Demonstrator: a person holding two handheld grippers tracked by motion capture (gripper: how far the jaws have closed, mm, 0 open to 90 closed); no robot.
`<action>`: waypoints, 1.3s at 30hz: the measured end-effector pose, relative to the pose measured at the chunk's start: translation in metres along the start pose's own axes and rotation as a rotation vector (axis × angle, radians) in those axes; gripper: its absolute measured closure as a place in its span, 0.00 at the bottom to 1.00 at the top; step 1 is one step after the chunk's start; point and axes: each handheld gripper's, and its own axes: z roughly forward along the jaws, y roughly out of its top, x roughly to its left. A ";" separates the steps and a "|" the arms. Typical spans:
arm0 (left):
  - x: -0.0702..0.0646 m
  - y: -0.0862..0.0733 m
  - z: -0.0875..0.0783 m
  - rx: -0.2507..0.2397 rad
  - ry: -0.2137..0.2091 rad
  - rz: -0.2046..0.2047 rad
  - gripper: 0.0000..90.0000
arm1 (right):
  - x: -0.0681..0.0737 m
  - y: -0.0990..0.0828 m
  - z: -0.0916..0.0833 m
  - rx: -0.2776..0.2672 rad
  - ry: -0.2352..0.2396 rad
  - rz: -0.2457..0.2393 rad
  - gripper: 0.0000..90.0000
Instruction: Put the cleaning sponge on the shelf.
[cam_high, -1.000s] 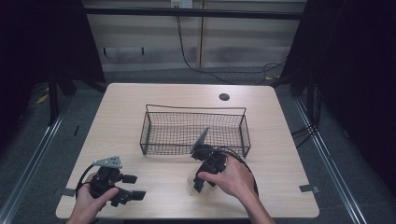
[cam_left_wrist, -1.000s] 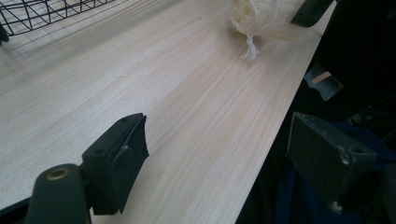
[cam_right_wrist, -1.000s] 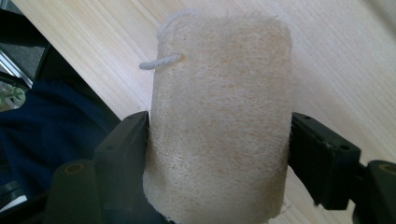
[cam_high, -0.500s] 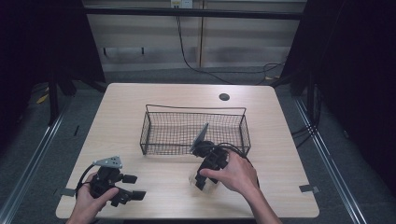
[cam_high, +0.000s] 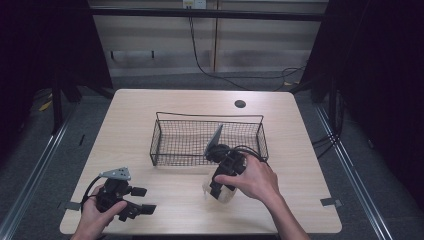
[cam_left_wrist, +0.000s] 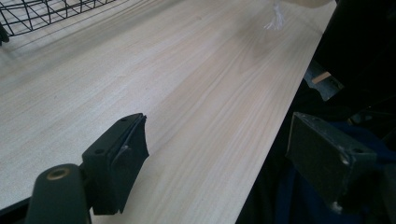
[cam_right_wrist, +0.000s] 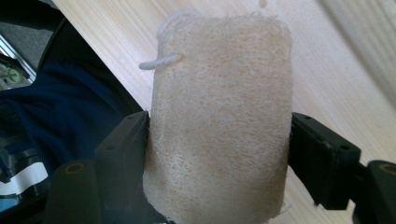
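Note:
A pale loofah pad (cam_right_wrist: 219, 116) with a white cord loop sits between the two black jaws of my right gripper (cam_right_wrist: 219, 140), which press on both of its sides. From above, that gripper (cam_high: 216, 189) is just in front of the wire basket (cam_high: 165, 131), with the loofah pad (cam_high: 222, 195) pale beneath the hand. My left gripper (cam_high: 142, 200) rests at the table's front left corner. Its jaws stand wide apart in the left gripper view (cam_left_wrist: 219, 158), with nothing between them.
The black wire basket stands in the middle of the light wooden table (cam_high: 150, 107); its corner (cam_left_wrist: 42, 14) shows in the left gripper view. A round cable hole (cam_high: 240, 104) lies at the back. The table's front edge (cam_left_wrist: 275, 126) runs close beside the left gripper.
The right hand and gripper have shifted slightly forward and down toward the table in front of the basket. The left gripper has not moved.

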 end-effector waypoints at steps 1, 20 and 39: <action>0.000 0.000 0.000 0.000 -0.001 0.000 0.22 | 0.000 0.000 -0.002 -0.003 0.002 0.002 0.27; 0.000 0.000 0.000 0.001 -0.003 0.002 0.22 | -0.014 0.006 -0.034 -0.052 0.039 0.018 0.28; 0.000 0.001 0.001 0.004 0.001 0.002 0.22 | -0.023 0.014 -0.059 -0.092 -0.003 0.051 0.28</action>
